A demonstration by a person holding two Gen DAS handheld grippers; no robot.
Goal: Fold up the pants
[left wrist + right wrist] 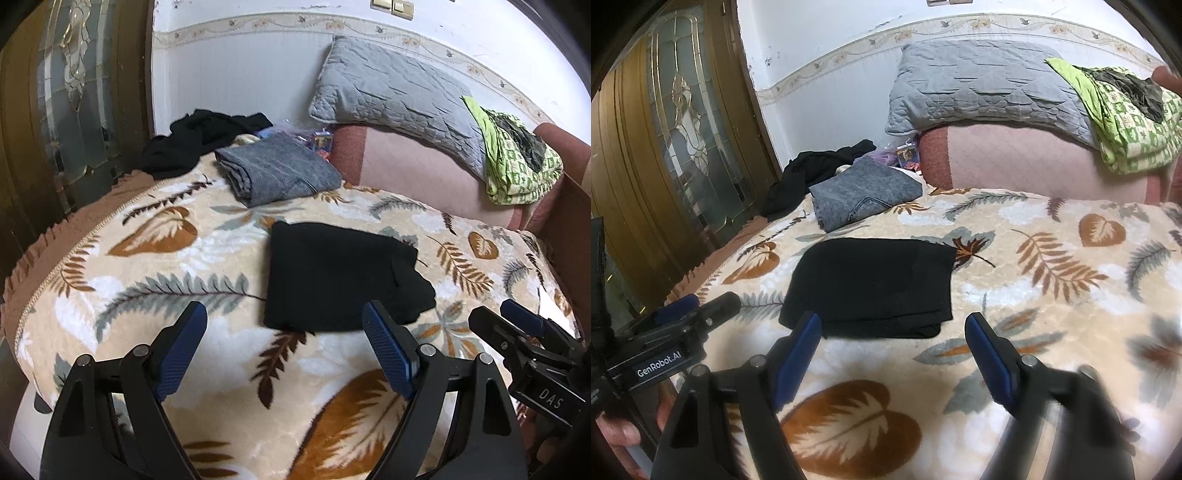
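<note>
Black pants [340,277] lie folded in a flat rectangle on the leaf-patterned blanket [166,258]; they also show in the right wrist view [875,284]. My left gripper [284,314] is open and empty, just in front of the pants' near edge. My right gripper [894,325] is open and empty, also just in front of the near edge. The right gripper shows in the left wrist view [517,321] at the right; the left one shows in the right wrist view [698,301] at the left.
Folded grey pants [277,170] and a heap of black clothes [207,136] lie behind. A grey quilted pillow [399,88] and green patterned cloth [517,158] rest on pink bedding [413,162]. A glass-panelled wooden door [665,147] stands left of the bed.
</note>
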